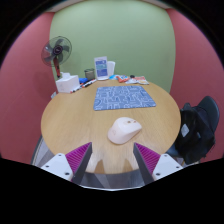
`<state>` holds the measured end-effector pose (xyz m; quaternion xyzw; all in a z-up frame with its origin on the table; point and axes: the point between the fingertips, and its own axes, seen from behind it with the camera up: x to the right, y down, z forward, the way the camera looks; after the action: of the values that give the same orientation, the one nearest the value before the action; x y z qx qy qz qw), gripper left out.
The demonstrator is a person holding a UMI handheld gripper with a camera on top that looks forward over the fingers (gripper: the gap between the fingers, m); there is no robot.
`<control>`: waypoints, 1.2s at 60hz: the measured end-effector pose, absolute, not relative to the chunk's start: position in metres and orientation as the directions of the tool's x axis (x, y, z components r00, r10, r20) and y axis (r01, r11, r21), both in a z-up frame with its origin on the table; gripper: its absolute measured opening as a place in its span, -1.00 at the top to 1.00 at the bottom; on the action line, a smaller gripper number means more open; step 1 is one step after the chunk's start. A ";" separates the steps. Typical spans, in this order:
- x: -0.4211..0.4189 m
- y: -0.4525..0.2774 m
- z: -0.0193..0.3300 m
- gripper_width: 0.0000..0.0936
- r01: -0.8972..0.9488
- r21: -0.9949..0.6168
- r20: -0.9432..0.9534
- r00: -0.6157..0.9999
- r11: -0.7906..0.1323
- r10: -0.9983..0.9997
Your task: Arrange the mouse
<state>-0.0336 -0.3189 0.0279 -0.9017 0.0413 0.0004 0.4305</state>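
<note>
**Spotter:** Talk me through it, biggest thing first.

**Me:** I've got the round wooden worktop point(70, 120) filling my view. On its far half lies a blue patterned mat point(125, 97), and beyond that a clutter of small items I can't name, with a fan point(58, 50) at the far left. There's a black chair point(203, 122) off to the right.

**Spotter:** And the mouse?

**Me:** The white mouse point(125, 130) is on the bare wood at the near edge, just ahead of my claw point(109, 160) and short of the mat, not touching it. It sits slightly right of my centre line.

**Spotter:** Claw state?

**Me:** Spread wide, and I'm holding nothing. I see a pink pad point(78, 158) on each side with a clear gap between them, and the mouse isn't in it yet.

**Spotter:** What worries you?

**Me:** I reckon the goal is the mat. The mouse is rounded and probably slick, so if I close off-centre, it could squirt forward or twist out. It's also near the worktop's rim, and a clumsy nudge from a finger could tip it off. If I come in too low, I could jam the tips on the wood.
</note>
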 end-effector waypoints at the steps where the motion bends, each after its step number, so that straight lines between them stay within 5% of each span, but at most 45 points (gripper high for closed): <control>1: -0.031 -0.313 0.026 -0.80 -0.081 -0.776 -0.040 0.996 -0.626 -0.080; 27: 0.002 -0.215 -0.008 -0.76 -0.147 -0.749 -0.047 0.985 -0.647 -0.169; 33: 0.009 -0.203 -0.011 -0.55 -0.114 -0.749 0.000 0.985 -0.653 -0.172; 37: 0.009 -0.197 -0.011 -0.17 -0.097 -0.751 0.018 0.986 -0.654 -0.167; 53: 0.000 -0.196 -0.005 0.09 -0.043 -0.735 -0.001 0.998 -0.677 -0.063; 61: -0.009 -0.200 0.026 0.14 0.010 -0.743 -0.003 1.000 -0.669 0.019; 72: -0.019 -0.160 0.118 0.14 0.042 -0.813 -0.033 0.993 -0.580 0.117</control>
<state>-0.0186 -0.1601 0.1183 -0.8880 -0.0446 0.0413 0.4559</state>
